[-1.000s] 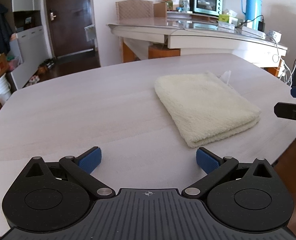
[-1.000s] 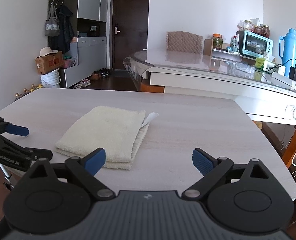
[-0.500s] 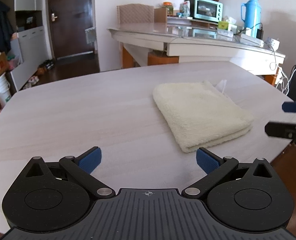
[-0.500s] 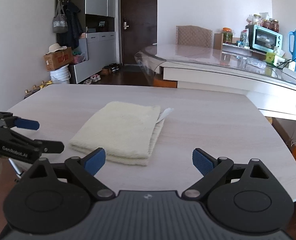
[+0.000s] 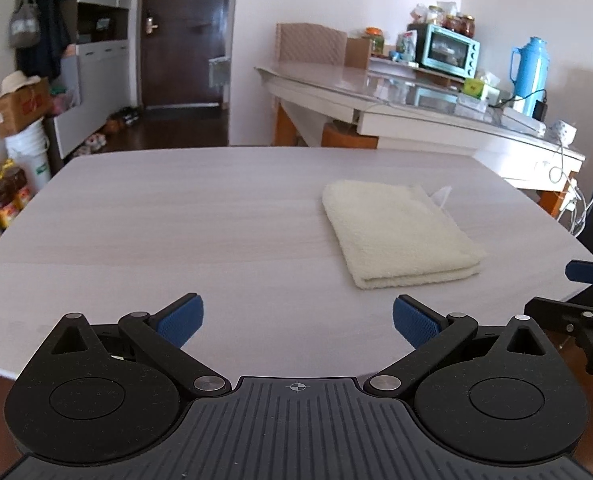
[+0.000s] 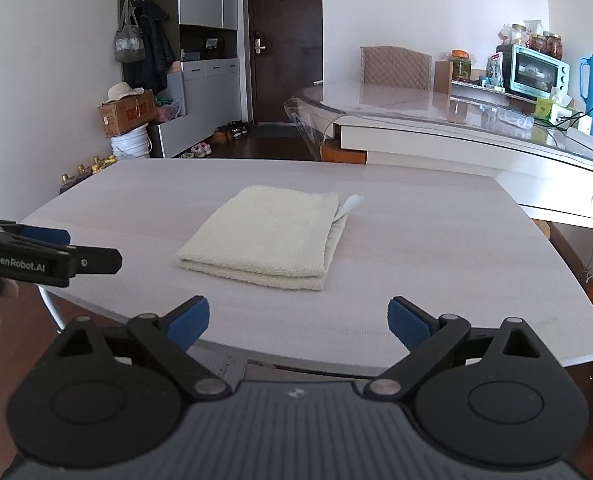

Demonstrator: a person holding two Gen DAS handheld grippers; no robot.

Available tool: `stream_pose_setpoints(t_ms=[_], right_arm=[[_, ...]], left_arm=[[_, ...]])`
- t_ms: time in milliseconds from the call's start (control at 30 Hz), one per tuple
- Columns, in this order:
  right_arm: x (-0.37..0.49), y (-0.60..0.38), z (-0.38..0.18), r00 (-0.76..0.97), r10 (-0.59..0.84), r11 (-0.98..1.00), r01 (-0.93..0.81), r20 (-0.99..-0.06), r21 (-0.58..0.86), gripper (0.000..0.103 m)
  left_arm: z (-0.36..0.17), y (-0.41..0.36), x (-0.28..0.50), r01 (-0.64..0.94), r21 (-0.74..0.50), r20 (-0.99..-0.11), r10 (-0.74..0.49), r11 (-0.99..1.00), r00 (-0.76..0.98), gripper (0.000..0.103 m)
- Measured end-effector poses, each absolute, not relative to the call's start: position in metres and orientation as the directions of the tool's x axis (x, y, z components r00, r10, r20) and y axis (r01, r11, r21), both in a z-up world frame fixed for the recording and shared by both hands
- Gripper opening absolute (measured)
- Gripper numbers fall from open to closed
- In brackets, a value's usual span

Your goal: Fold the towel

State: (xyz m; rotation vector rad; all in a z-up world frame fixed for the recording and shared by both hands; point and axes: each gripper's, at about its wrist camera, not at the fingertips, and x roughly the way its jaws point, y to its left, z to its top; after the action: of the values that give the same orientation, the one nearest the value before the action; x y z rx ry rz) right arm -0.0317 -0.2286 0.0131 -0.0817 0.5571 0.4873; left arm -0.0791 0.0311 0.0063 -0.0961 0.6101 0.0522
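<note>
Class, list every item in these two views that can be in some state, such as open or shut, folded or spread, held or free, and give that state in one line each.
towel: folded into layers, lying flat on the table, free of both grippers.
towel tag: sticking out at the far corner.
left gripper: open, empty, short of the towel.
right gripper: open, empty, short of the towel.
door: shut.

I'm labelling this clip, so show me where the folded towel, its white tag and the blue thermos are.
folded towel (image 6: pixel 268 236): right wrist view, middle of its top layer.
white tag (image 6: pixel 350 203): right wrist view, the strip sticking out at the towel's far corner.
blue thermos (image 5: pixel 530 76): left wrist view, middle of its body.
</note>
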Motion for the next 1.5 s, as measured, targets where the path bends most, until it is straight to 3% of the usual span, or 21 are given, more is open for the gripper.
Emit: stream_pose_setpoints(t_ms=[1500], right_arm=[[-0.040,-0.232,0.015,0.759,0.422,0.889,-0.455,-0.496,0.061,0.098]], left_arm=[[0.018,0.000,-0.086,-0.076,-0.033,-0.522,0.048,0.997,0.852,0.103]])
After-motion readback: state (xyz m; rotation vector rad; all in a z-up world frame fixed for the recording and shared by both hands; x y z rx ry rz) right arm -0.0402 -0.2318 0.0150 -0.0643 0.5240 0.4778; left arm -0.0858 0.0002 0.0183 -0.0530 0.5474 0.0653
